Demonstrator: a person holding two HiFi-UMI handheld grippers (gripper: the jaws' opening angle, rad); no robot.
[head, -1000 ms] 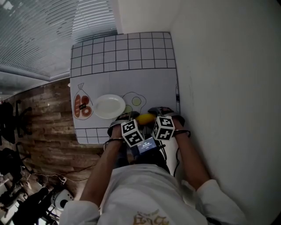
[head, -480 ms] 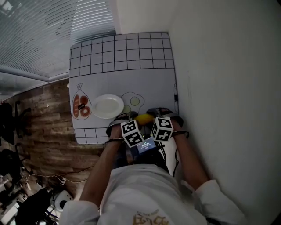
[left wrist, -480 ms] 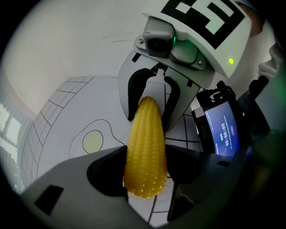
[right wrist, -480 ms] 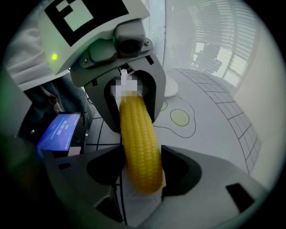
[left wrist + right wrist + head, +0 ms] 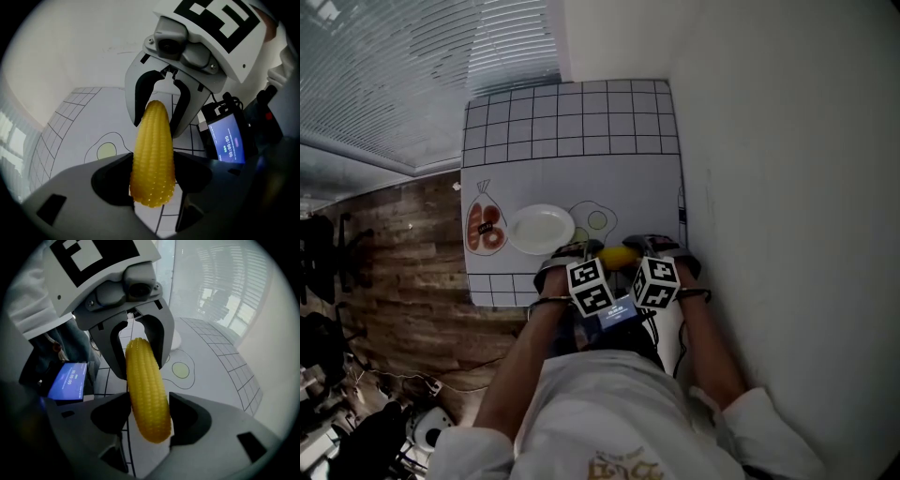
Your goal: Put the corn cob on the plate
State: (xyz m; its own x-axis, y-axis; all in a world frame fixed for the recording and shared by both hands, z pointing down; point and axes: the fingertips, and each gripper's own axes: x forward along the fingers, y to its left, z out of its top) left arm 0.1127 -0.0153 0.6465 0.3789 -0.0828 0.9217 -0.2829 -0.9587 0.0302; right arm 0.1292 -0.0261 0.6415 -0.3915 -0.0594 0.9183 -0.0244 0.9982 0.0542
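A yellow corn cob (image 5: 617, 256) hangs just above the table's near edge, held at both ends. My left gripper (image 5: 152, 180) is shut on its thick end, and the cob (image 5: 152, 150) runs away from the camera into the right gripper (image 5: 161, 112). My right gripper (image 5: 149, 416) is shut on the cob's (image 5: 145, 385) other end, with the left gripper (image 5: 138, 350) facing it. In the head view the left gripper (image 5: 581, 253) and the right gripper (image 5: 647, 248) flank the cob. The white plate (image 5: 541, 229) lies bare on the mat, to the left of the left gripper.
The table mat (image 5: 581, 122) has a black grid, a drawn fried egg (image 5: 596, 219) and a drawn sausage bag (image 5: 486, 230) left of the plate. A white wall (image 5: 787, 187) runs along the table's right side. A lit timer screen (image 5: 617, 314) sits under the grippers.
The head view has shifted slightly. Both grippers and the cob keep their place near the table's front edge.
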